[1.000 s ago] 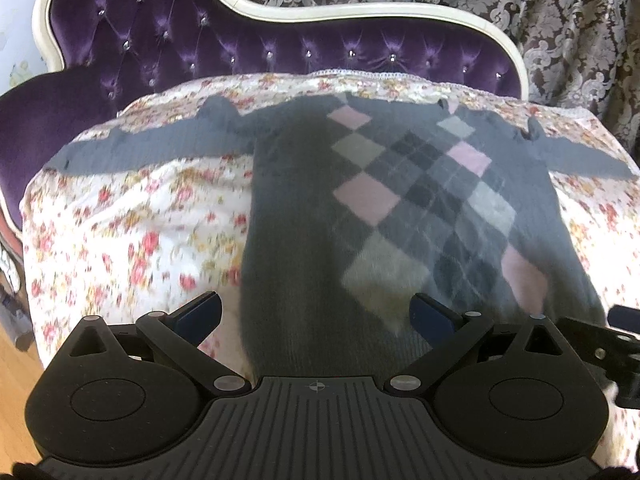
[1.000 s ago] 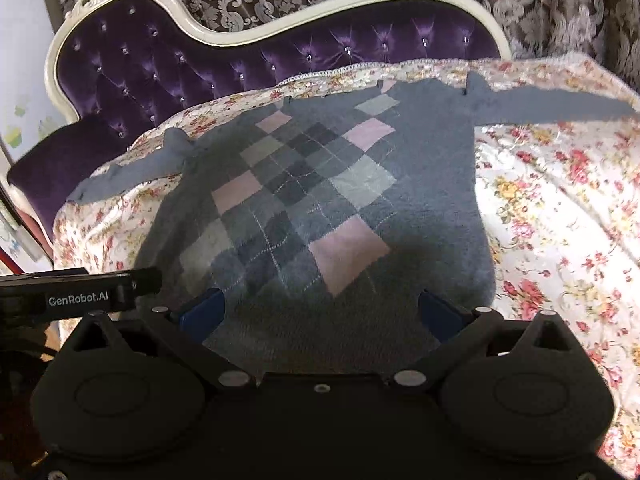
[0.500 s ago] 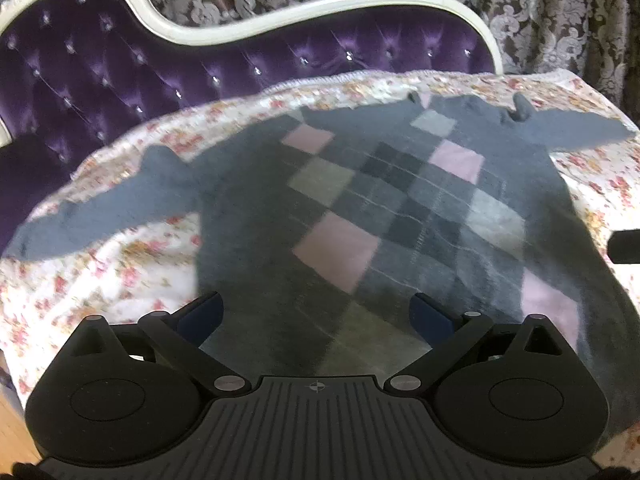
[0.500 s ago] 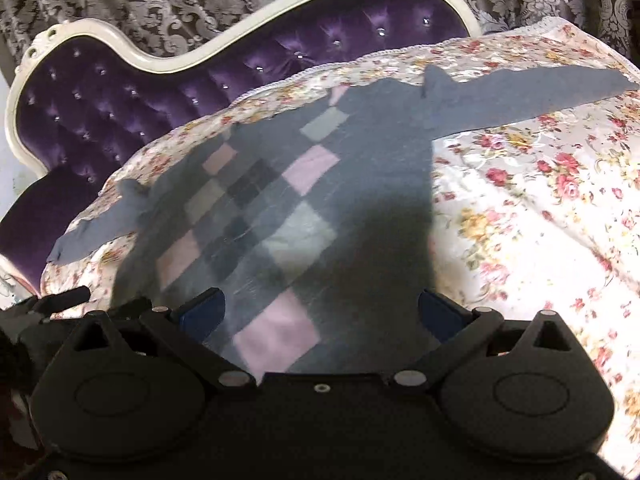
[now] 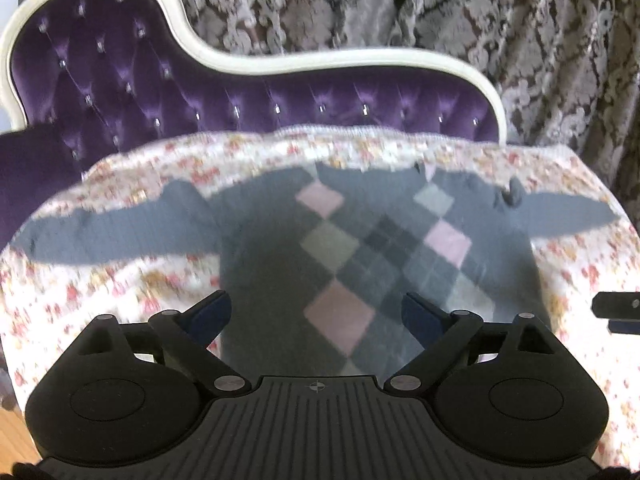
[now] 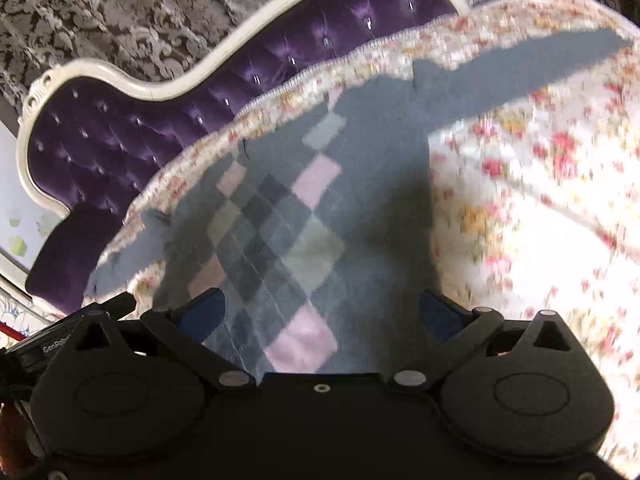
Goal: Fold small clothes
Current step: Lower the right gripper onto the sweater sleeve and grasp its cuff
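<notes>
A small grey sweater [image 5: 360, 248] with pink and pale argyle diamonds lies flat, front up, on a floral sheet [image 5: 100, 288], both sleeves spread wide. It also shows in the right wrist view [image 6: 304, 216]. My left gripper [image 5: 318, 312] is open and empty, held above the sweater's lower body. My right gripper [image 6: 322, 312] is open and empty, above the sweater's lower right part, tilted. The hem is hidden behind both grippers.
A purple tufted sofa back [image 5: 240, 96] with a white frame rises behind the sheet, with patterned curtains [image 5: 520, 32] beyond. The right gripper's edge [image 5: 616, 308] shows at the right of the left view. Wood floor [image 5: 12, 424] lies at the lower left.
Both grippers have pulled back and up, so the whole sweater and sofa back show. The right gripper has tilted and swung rightward. Both stay open and empty.
</notes>
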`<state>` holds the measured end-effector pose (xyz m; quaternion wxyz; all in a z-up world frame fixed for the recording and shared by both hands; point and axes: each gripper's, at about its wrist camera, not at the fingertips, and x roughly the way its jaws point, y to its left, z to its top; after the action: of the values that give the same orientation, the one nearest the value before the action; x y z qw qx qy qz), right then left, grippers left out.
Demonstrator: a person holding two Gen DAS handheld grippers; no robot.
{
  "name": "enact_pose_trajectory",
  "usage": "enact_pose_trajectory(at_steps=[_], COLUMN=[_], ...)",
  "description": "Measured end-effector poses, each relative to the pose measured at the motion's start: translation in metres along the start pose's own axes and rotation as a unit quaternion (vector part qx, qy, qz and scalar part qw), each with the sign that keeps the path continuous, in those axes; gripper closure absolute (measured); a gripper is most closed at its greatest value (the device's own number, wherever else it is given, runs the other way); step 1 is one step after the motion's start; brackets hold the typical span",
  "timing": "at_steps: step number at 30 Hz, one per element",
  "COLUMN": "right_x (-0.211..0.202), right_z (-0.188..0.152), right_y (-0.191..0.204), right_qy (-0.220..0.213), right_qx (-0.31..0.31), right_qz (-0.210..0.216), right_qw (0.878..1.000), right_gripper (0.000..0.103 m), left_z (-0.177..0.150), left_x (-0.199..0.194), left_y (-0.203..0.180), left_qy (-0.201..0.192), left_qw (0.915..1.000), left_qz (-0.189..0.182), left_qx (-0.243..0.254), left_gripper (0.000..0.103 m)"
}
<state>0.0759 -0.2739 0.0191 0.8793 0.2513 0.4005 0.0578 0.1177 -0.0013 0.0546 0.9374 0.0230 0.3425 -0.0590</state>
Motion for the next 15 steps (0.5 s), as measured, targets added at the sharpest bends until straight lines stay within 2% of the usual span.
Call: enact_pose_trajectory(at_steps=[6,11,15], right_x=[0.003,0.021,0.035], right_z=[0.035,0.059,0.075], right_y=[-0.014,-0.054,-0.088], right_qy=[-0.037,-0.051,-0.075], right_qx=[-0.021,-0.002,0.014], right_qz=[-0.025,-0.009,-0.039], right_qw=[0.999,0.999,0.996], right_gripper=[0.001,0.001,0.001], left_z=[0.016,0.017,0.017], left_x=[0.019,0.053,0.080], left_y=[-0.006,-0.010,-0.011], left_qy=[-0.011,-0.003,0.002], left_qw=[0.9998,0.9997,0.9996], left_qz=[0.011,0.023,0.028], left_qx=[-0.009,-0.009,-0.009], left_gripper=[0.010,0.010,0.010])
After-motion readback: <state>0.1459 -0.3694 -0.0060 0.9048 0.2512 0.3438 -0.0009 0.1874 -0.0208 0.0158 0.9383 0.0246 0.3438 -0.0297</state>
